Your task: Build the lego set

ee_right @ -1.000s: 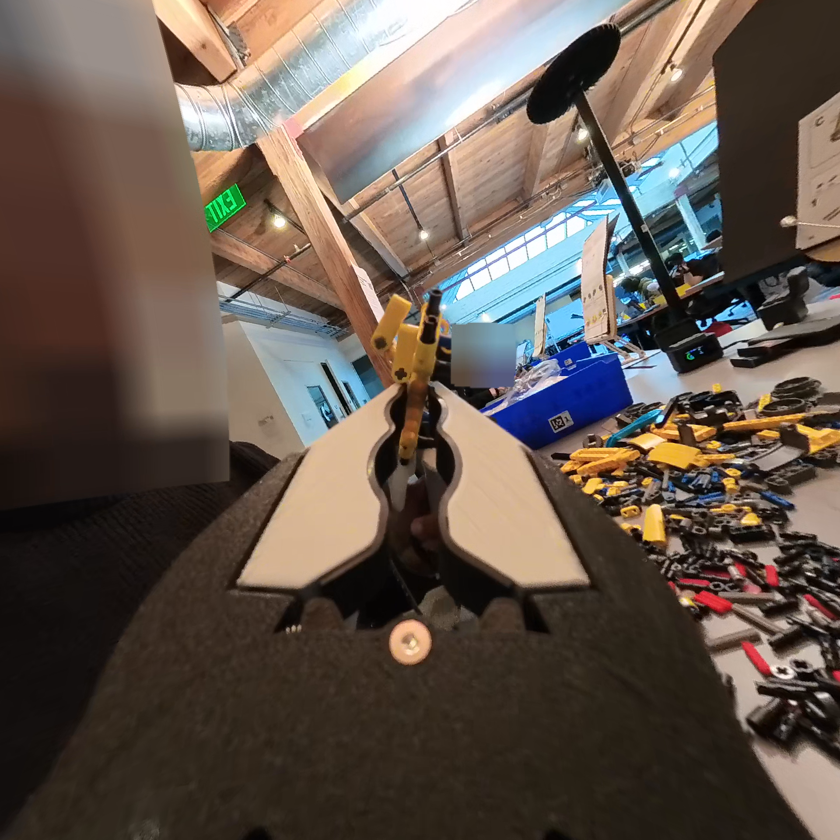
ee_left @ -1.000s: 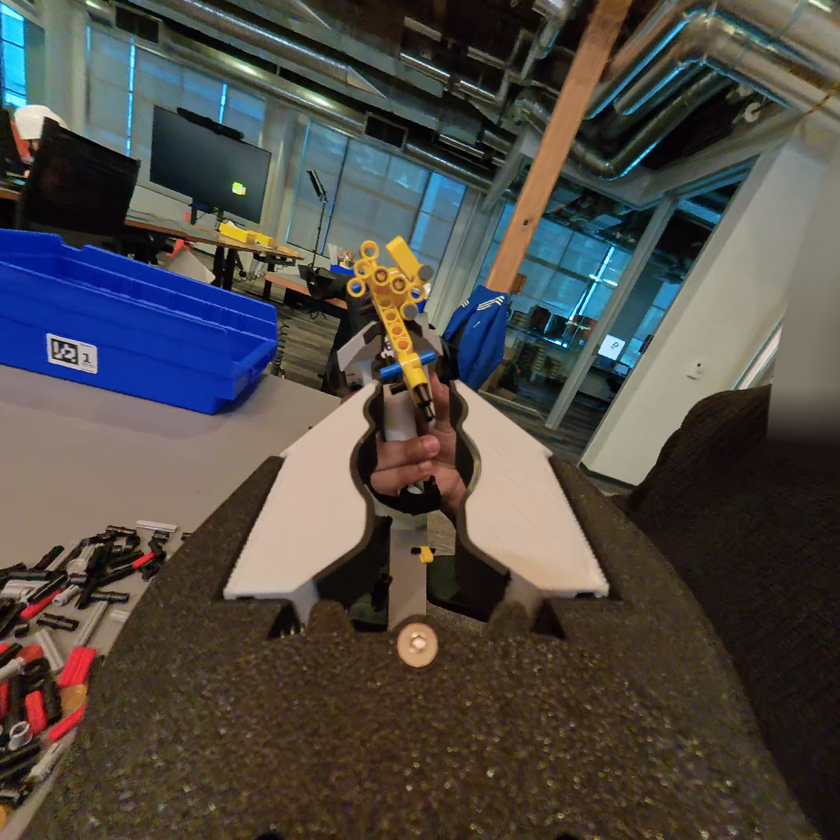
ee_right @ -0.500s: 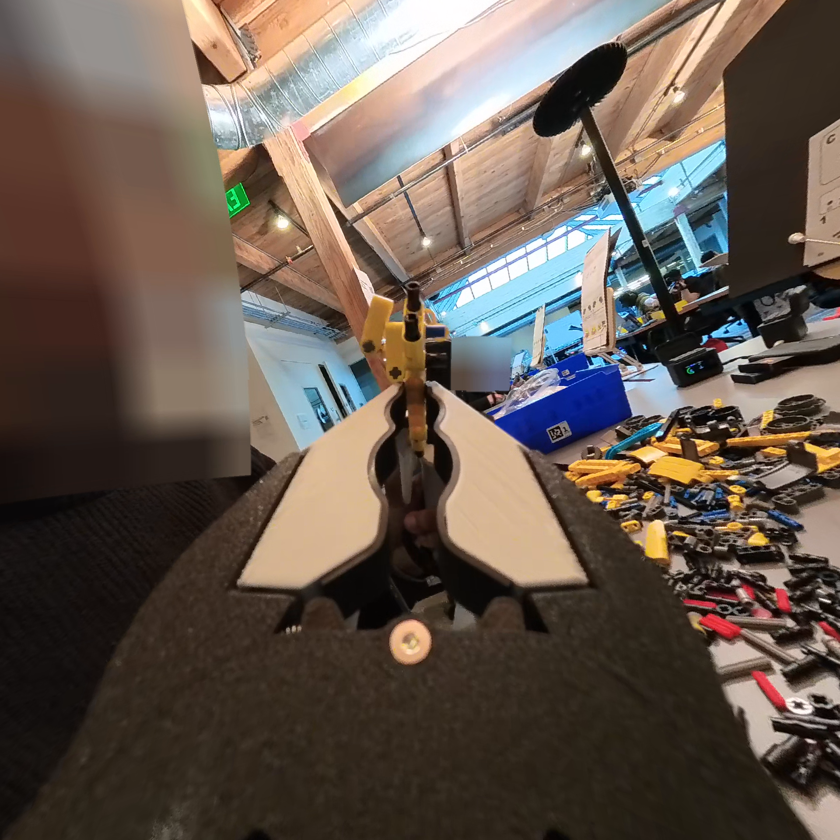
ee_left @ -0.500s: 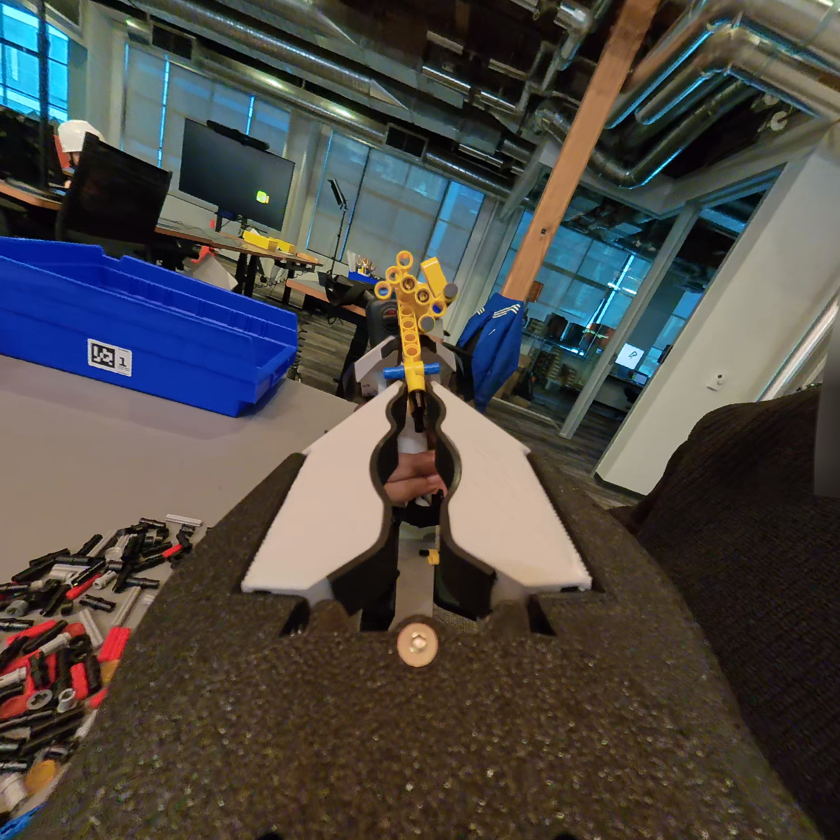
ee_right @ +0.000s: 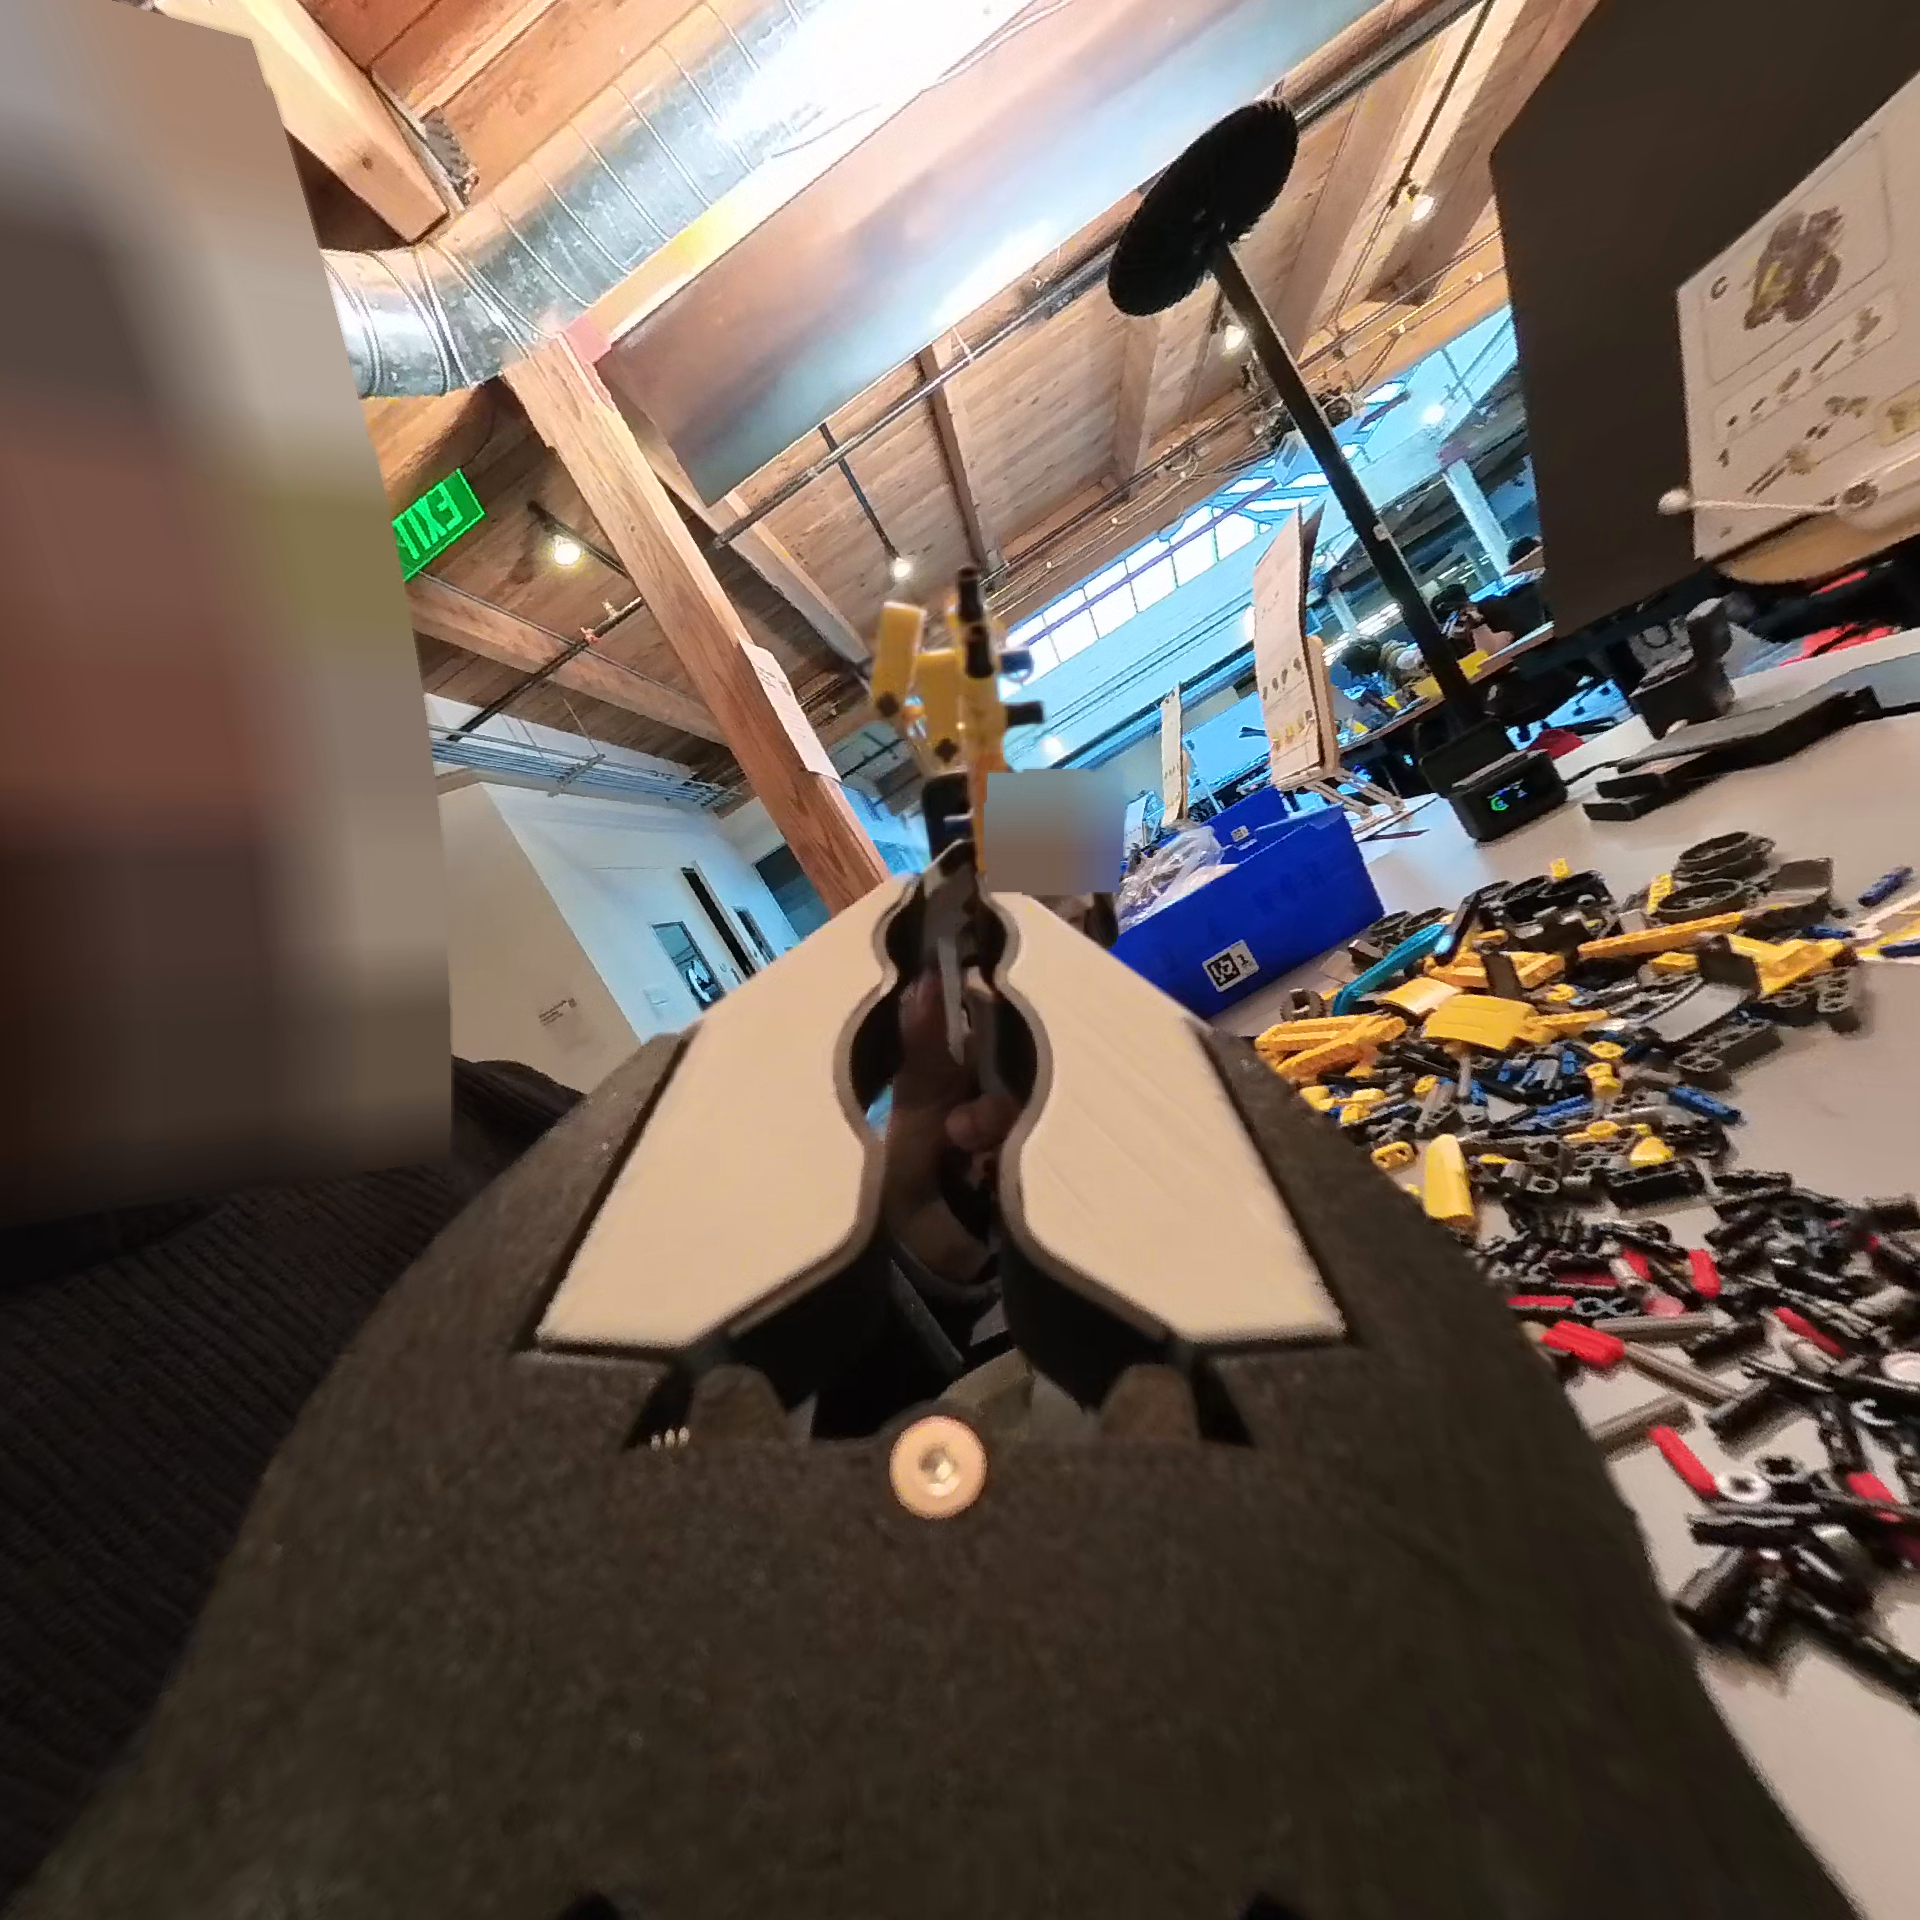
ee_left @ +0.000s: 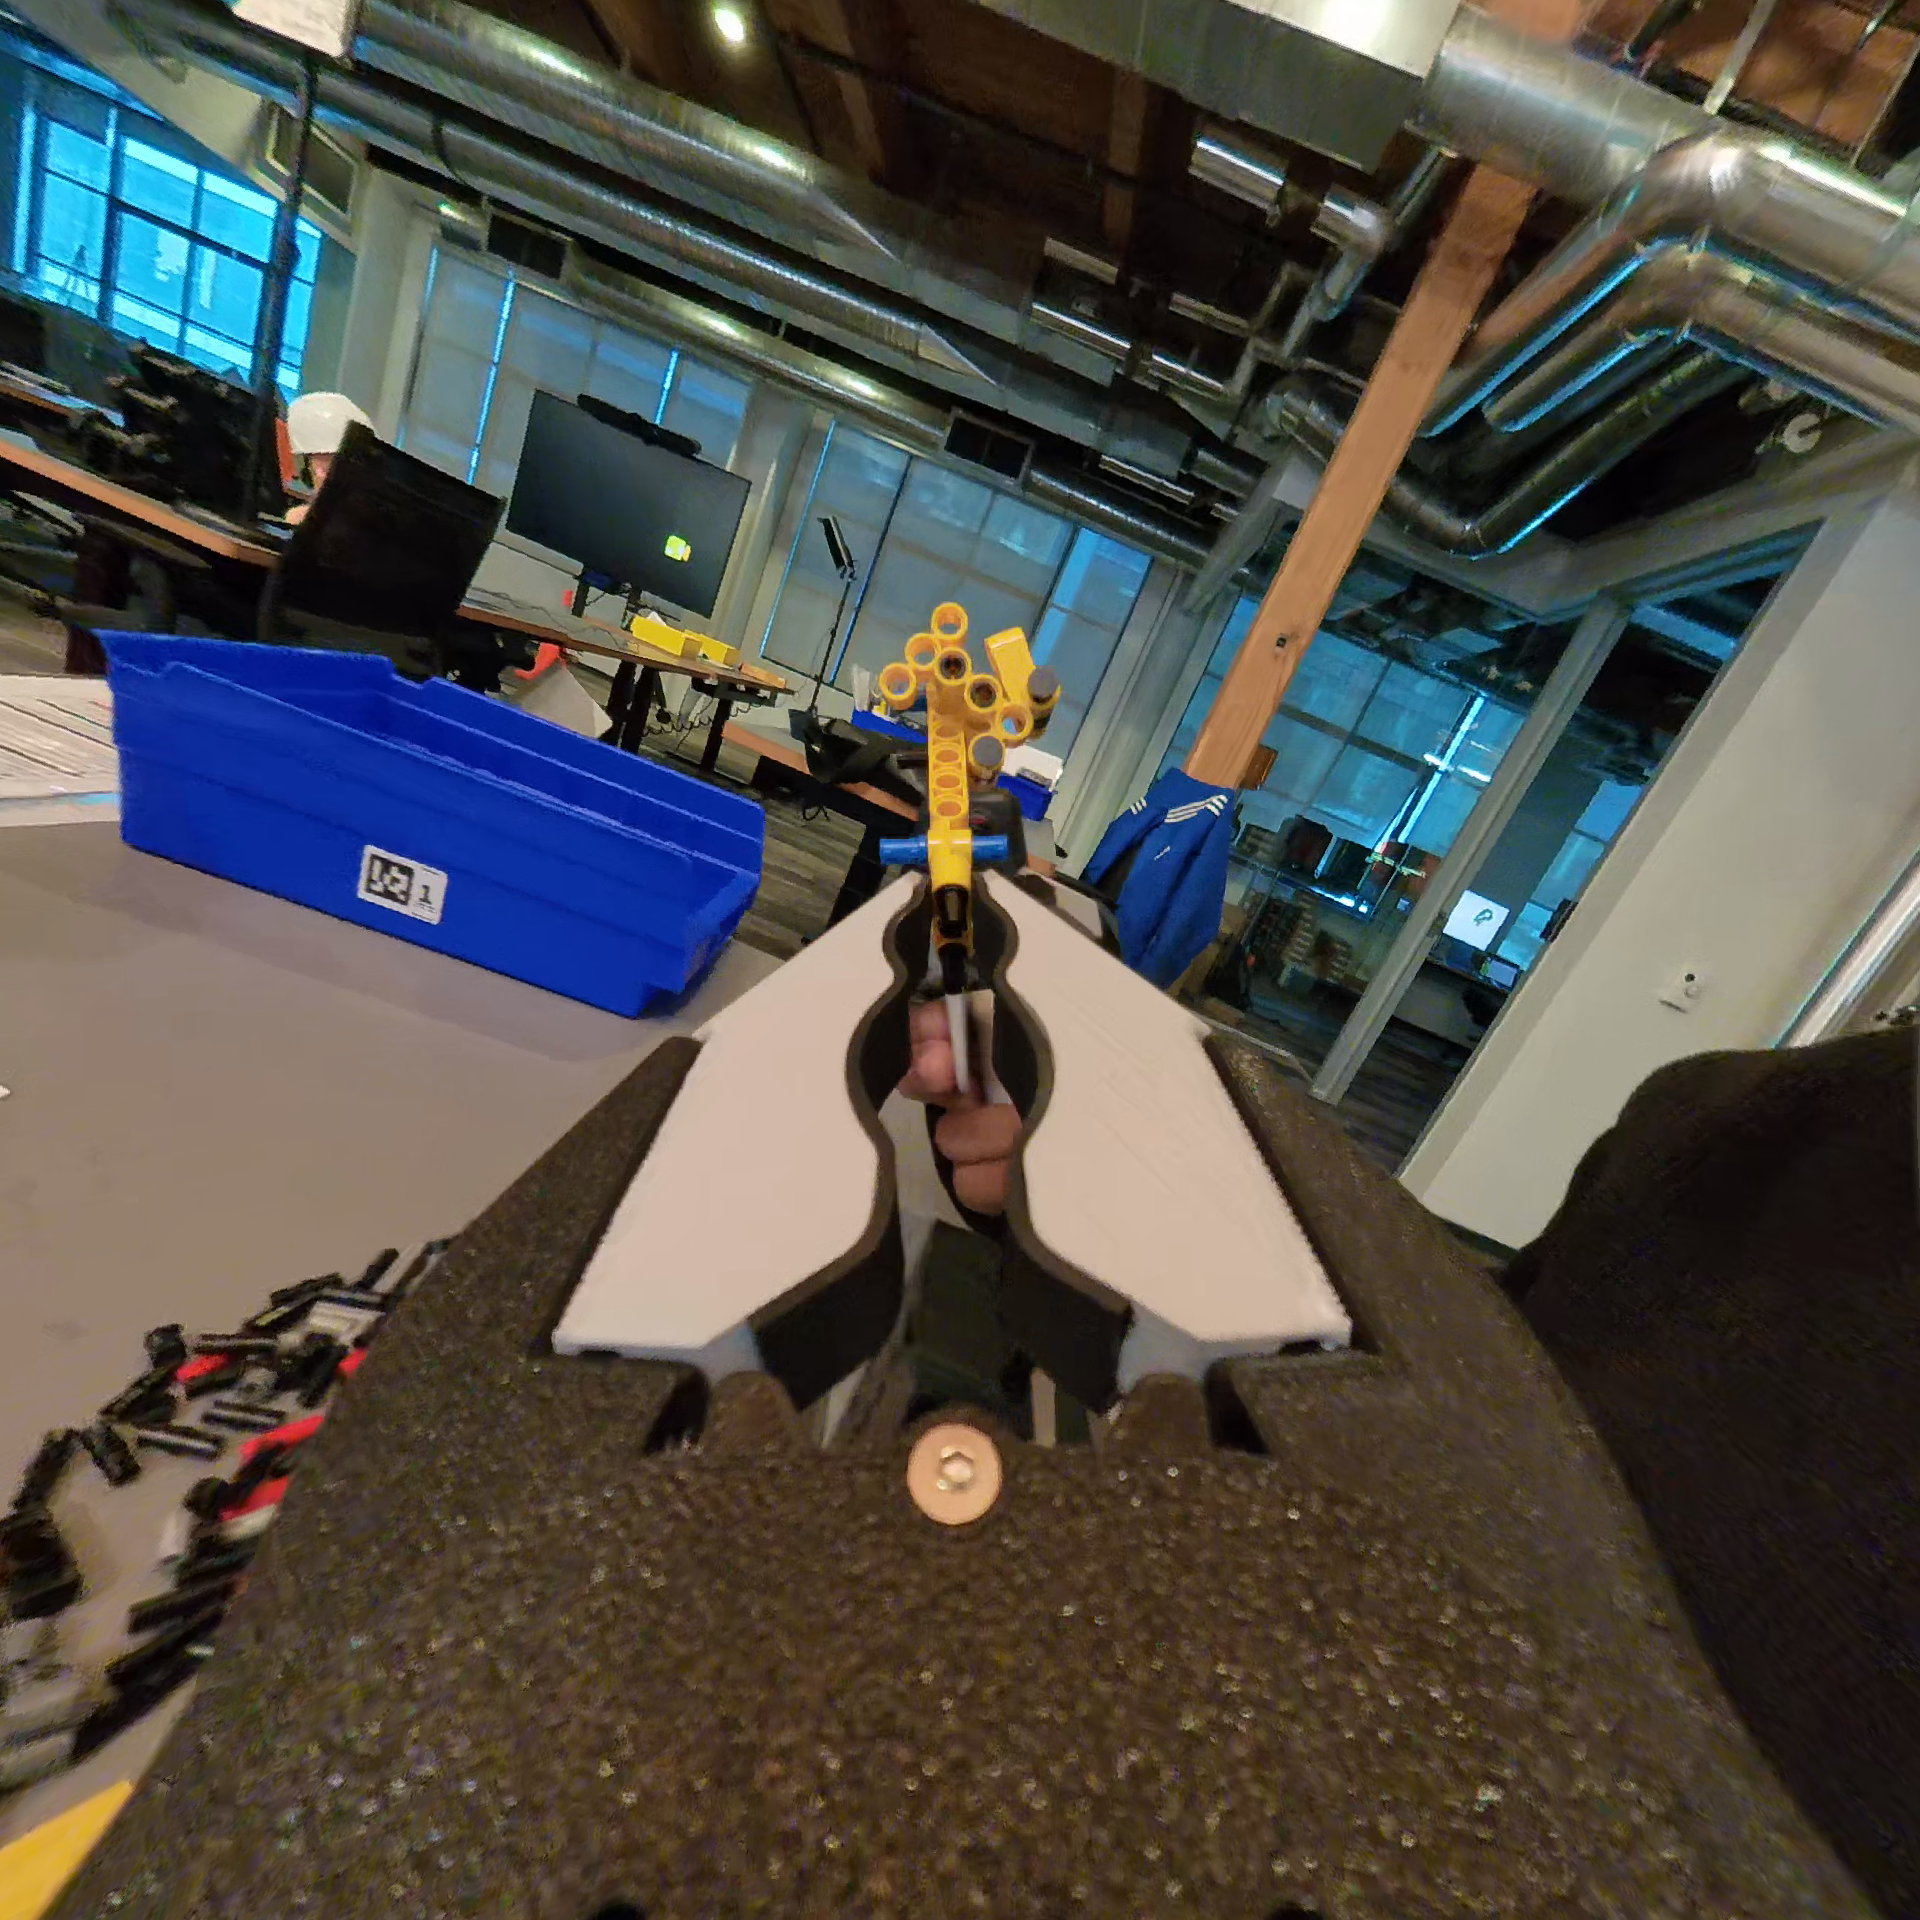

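Two tools meet nose to nose, raised above the grey tabletop (ee_left: 260, 1091). Left tool (ee_left: 951, 899) is clamped tight on the lower end of a yellow brick assembly (ee_left: 956, 717), which stands upright from its tips, a blue pin crossing it just above the fingers. Right tool (ee_right: 961, 883) faces it, tips pressed together around the same yellow piece (ee_right: 961, 707), seen edge-on here. A hand (ee_left: 961, 1101) shows through the gap behind. Blue bin (ee_left: 416, 800) sits well back on the left. Loose black and red pins (ee_left: 177, 1455) lie near the left tool; a yellow and black parts pile (ee_right: 1621, 1049) spreads beside the right one.
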